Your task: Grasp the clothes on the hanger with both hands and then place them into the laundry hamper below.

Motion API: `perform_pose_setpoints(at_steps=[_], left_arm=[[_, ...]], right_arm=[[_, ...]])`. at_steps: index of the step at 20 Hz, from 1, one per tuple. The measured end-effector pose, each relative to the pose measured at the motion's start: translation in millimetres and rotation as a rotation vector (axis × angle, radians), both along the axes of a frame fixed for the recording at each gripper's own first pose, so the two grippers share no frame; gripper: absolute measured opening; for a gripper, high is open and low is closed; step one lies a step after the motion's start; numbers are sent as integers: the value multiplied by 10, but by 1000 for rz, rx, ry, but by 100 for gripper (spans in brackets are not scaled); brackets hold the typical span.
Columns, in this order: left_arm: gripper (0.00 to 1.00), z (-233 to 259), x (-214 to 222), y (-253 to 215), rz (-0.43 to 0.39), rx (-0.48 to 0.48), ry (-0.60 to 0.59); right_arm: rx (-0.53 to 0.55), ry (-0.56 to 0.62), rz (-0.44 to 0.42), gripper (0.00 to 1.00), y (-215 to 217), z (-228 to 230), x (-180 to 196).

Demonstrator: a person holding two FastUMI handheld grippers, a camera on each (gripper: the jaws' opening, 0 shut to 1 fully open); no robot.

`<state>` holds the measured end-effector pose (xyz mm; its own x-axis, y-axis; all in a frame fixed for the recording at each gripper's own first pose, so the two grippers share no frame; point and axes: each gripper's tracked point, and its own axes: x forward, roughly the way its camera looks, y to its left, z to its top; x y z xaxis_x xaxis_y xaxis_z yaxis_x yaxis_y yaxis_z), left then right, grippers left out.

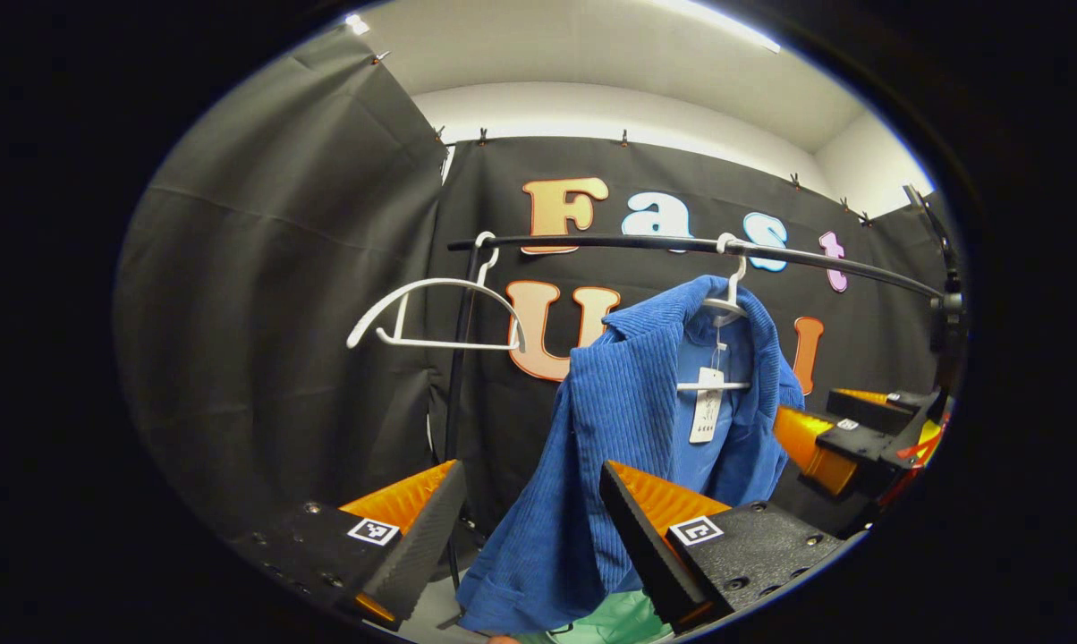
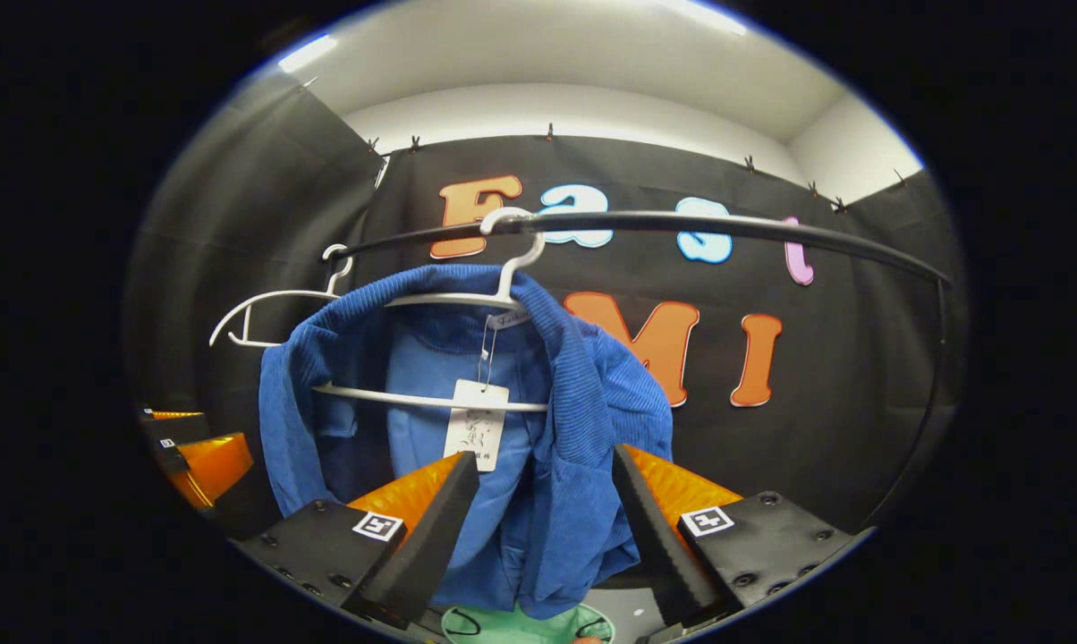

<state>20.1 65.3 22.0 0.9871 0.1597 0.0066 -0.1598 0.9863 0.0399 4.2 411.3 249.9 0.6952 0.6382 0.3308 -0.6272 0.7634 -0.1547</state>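
Blue jacket [image 2: 574,402] is showing ribbed corduroy cloth, matt; white hanger [image 2: 431,398] is looking like smooth plastic; black rail [image 2: 726,224] is gleaming glossy; paper tag [image 2: 476,425] is dangling.

Two white hangers [image 1: 431,313] [image 1: 726,304]; one blue jacket [image 1: 610,429]; one rail [image 1: 682,246]; one tag [image 1: 706,407].
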Motion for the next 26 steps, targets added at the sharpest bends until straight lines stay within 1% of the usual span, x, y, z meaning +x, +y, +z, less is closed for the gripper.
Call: perform_pose_setpoints(at_steps=[1, 3, 4, 5, 6, 9, 13, 14, 15, 16, 17, 18, 19, 20, 21, 22, 23, 24, 25, 26], left_arm=[[95, 18, 36, -31, -2, 6, 0], [98, 64, 106, -87, -6, 16, -12], [92, 86, 134, -104, 0, 21, -21], [95, 86, 165, -101, 9, 21, -24], [95, 67, 198, -116, 16, 12, -17], [95, 16, 301, -174, 27, -11, -2], [95, -22, 386, -207, 61, 17, 16], [95, -28, 393, -212, 64, 17, 15], [98, -31, 396, -227, 65, 12, 15], [92, -35, 400, -243, 67, 2, 17], [95, -48, 394, -255, 70, -5, 23], [95, -43, 390, -272, 71, -5, 19], [96, -22, 372, -304, 74, 2, 11], [98, -13, 343, -329, 82, 10, 4], [95, -20, 319, -356, 86, 10, 1], [95, -23, 297, -397, 86, -1, -3], [94, -26, 276, -458, 77, -20, -9], [93, -34, 253, -503, 69, -36, -11], [92, -35, 241, -524, 72, -42, -12], [95, -43, 251, -504, 85, -37, -14]], right_arm=[[1, 5, 5, 94, 37, 15, 34], [3, -10, 18, 94, 52, 95, 72], [4, -3, 32, 94, 80, 126, 96], [5, 2, 41, 98, 120, 169, 141], [4, 1, 31, 94, 115, 196, 231], [9, 27, 25, 94, 95, 223, 498], [16, 86, 40, 94, 94, 166, 840], [14, 100, 52, 94, 126, 133, 891], [9, 111, 64, 98, 165, 110, 921], [7, 119, 82, 94, 209, 89, 941], [12, 124, 104, 96, 242, 81, 944], [15, 134, 136, 98, 279, 63, 919], [10, 143, 162, 94, 315, 34, 915], [5, 148, 175, 94, 333, 12, 945], [3, 152, 184, 96, 342, 1, 987], [9, 154, 200, 98, 359, 6, 1012], [14, 157, 225, 94, 374, 5, 1013], [13, 158, 244, 96, 390, -2, 1016], [13, 155, 254, 88, 389, -1, 1036], [14, 157, 255, 84, 385, 13, 1079]])
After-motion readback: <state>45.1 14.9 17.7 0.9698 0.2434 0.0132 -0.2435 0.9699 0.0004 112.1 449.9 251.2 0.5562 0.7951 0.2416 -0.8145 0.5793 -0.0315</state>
